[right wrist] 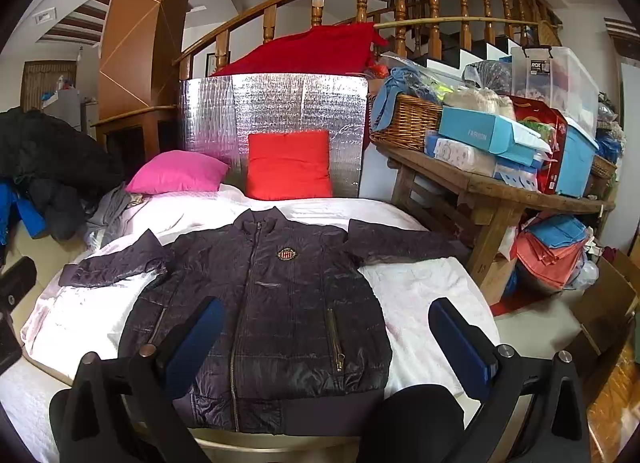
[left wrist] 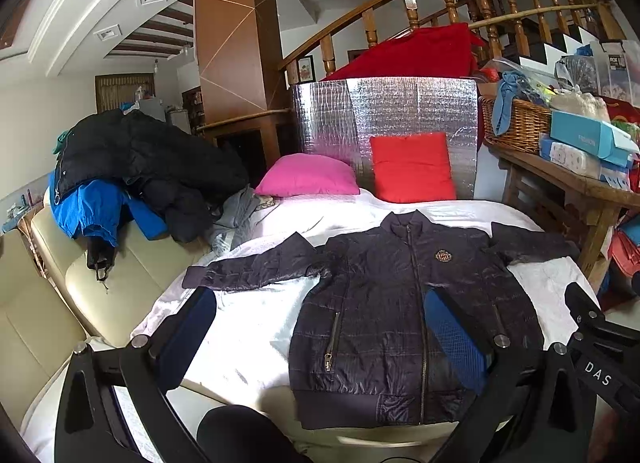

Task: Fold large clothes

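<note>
On white fleecy bedding, quilted dark jacket lies flat.

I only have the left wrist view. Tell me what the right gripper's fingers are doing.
Observer: The right gripper is open with nothing between its fingers. It is aimed at the lower half of the dark jacket.
Operator: Report what is on the floor beyond the wooden table.
Observer: A cardboard box stands on the floor to the right of the wooden table, outside your frame.
</note>
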